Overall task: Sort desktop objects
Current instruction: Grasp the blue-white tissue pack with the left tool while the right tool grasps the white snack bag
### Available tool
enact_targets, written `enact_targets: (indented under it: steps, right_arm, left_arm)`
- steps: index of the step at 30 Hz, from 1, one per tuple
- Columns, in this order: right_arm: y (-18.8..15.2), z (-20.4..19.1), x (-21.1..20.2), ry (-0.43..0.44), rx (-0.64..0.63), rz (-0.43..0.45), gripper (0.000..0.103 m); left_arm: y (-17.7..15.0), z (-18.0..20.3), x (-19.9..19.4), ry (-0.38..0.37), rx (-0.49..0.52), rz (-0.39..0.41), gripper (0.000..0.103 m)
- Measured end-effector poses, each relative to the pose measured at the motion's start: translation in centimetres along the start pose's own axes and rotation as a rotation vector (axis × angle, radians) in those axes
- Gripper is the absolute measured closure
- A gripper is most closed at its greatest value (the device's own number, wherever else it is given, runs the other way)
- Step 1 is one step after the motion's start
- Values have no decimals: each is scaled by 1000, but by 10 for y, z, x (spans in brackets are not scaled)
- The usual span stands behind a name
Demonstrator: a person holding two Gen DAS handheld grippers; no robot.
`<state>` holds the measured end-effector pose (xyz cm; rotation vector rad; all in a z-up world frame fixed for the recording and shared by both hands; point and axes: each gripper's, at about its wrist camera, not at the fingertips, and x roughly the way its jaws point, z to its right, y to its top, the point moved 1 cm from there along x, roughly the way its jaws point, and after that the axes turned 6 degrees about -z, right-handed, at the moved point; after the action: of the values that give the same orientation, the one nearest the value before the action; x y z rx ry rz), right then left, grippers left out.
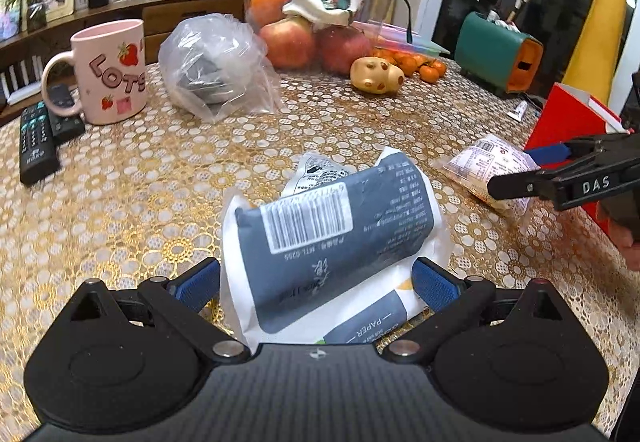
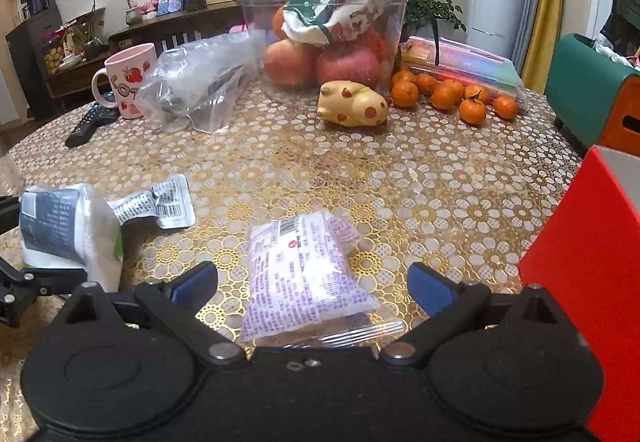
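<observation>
My left gripper point(image 1: 316, 282) is open, its blue pads on either side of a grey-and-white tissue pack point(image 1: 336, 234) that lies on the gold floral tablecloth; the pads do not press it. The pack also shows at the left in the right wrist view point(image 2: 68, 230). A small silver sachet point(image 2: 160, 203) lies just behind it. My right gripper point(image 2: 312, 288) is open around a white-and-purple snack packet point(image 2: 304, 278) lying flat on the table. In the left wrist view the right gripper point(image 1: 516, 181) hovers over that packet point(image 1: 488, 165).
A red box point(image 2: 592, 282) stands close on the right. Farther back are a pink mug point(image 1: 108, 73), remote controls point(image 1: 36, 145), a clear plastic bag point(image 1: 216, 61), a spotted pig toy point(image 2: 354, 103), mandarins point(image 2: 452, 93), a fruit container point(image 2: 328, 45) and a green holder point(image 1: 496, 53).
</observation>
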<state>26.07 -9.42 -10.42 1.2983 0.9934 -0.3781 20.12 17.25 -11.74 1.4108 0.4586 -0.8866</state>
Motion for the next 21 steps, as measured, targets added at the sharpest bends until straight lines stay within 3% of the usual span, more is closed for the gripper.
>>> enact_targets:
  steps: [4, 7, 14, 17, 19, 21]
  right_arm:
    - [-1, -1, 6, 2, -6, -16, 10]
    - [-2, -3, 8, 2, -22, -28, 17]
    - [-5, -3, 4, 2, -40, -40, 31]
    - [-7, -4, -2, -4, -56, -30, 36]
    - [-8, -4, -7, 0, -57, -24, 41]
    - [-9, -5, -13, 3, -64, -18, 43]
  left_arm:
    - [-2, 3, -3, -9, -4, 10, 16]
    - [-2, 6, -5, -2, -13, 16, 19]
    - [-5, 7, -16, 14, -69, 22, 37]
    - [-7, 9, -23, 27, -92, 22, 46]
    - [-8, 12, -27, 28, -103, 21, 59]
    - [-9, 16, -31, 38, -115, 18, 63]
